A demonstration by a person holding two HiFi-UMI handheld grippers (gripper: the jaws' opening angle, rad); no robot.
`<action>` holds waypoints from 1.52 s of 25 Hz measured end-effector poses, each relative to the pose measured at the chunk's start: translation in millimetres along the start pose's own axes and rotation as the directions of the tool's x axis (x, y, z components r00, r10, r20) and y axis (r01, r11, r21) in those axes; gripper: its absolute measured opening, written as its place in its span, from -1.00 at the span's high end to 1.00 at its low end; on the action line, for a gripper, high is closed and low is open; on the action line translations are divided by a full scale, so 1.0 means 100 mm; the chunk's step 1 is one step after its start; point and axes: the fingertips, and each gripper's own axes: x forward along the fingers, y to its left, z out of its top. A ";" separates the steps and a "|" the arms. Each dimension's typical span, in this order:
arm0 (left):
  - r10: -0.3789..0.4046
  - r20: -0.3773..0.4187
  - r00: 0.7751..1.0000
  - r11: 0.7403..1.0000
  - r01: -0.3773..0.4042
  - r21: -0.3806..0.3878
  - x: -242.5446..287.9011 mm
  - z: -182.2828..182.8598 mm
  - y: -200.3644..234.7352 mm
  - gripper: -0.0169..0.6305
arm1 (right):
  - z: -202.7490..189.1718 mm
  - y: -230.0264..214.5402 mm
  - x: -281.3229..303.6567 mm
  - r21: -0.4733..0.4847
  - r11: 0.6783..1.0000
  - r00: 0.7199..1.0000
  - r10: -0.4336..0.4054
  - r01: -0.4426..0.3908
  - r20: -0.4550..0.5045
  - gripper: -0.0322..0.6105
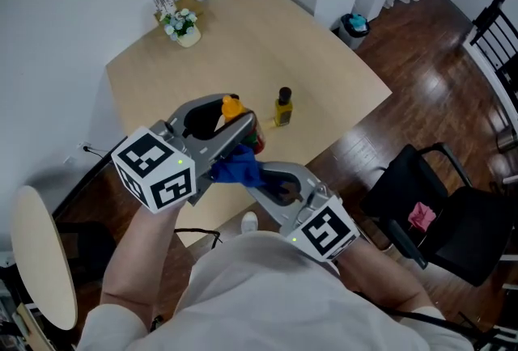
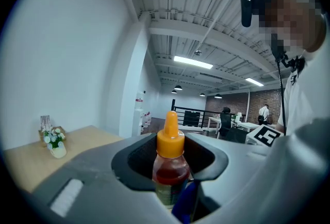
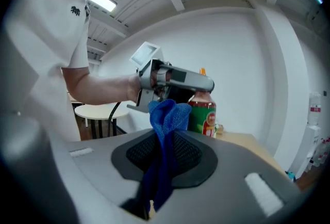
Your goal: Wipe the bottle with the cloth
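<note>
the left hand-held gripper [image 1: 245,131] is clamped on the clear sauce bottle with orange nozzle and green label [image 2: 169,166], held in the air by the near edge of the pale wooden worktop [image 1: 243,34]. the bottle's long axis is upright, nozzle up. the right hand-held gripper [image 1: 261,183] pinches the blue microfibre cloth [image 3: 166,125]. straight ahead of it, the bunched cloth tip seems to touch the bottle's label side.

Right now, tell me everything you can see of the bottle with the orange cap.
The bottle looks like clear plastic, with an orange nozzle cap, red sauce inside and a green and red label. It stands upright in the air, clamped between the left tongs. The blue cloth, gripped by the right tongs, appears to rest against its side.
</note>
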 end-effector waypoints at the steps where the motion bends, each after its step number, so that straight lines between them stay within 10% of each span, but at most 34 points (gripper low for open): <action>1: -0.007 0.001 1.000 1.000 0.007 -0.001 -0.02 -0.01 0.01 0.45 | 0.06 -0.02 0.06 -0.003 1.000 1.000 -0.015 0.015 0.007 0.65; 22: -0.078 -0.035 0.996 0.997 0.078 0.024 -0.22 -0.33 0.60 0.45 | -0.91 0.04 0.24 0.217 0.951 0.961 -0.174 0.221 -0.214 0.65; 38: 0.054 -0.127 0.990 0.995 -0.043 0.090 0.78 -2.01 1.33 0.45 | -1.02 0.10 -0.84 0.376 0.760 0.838 -0.406 0.531 -0.364 0.65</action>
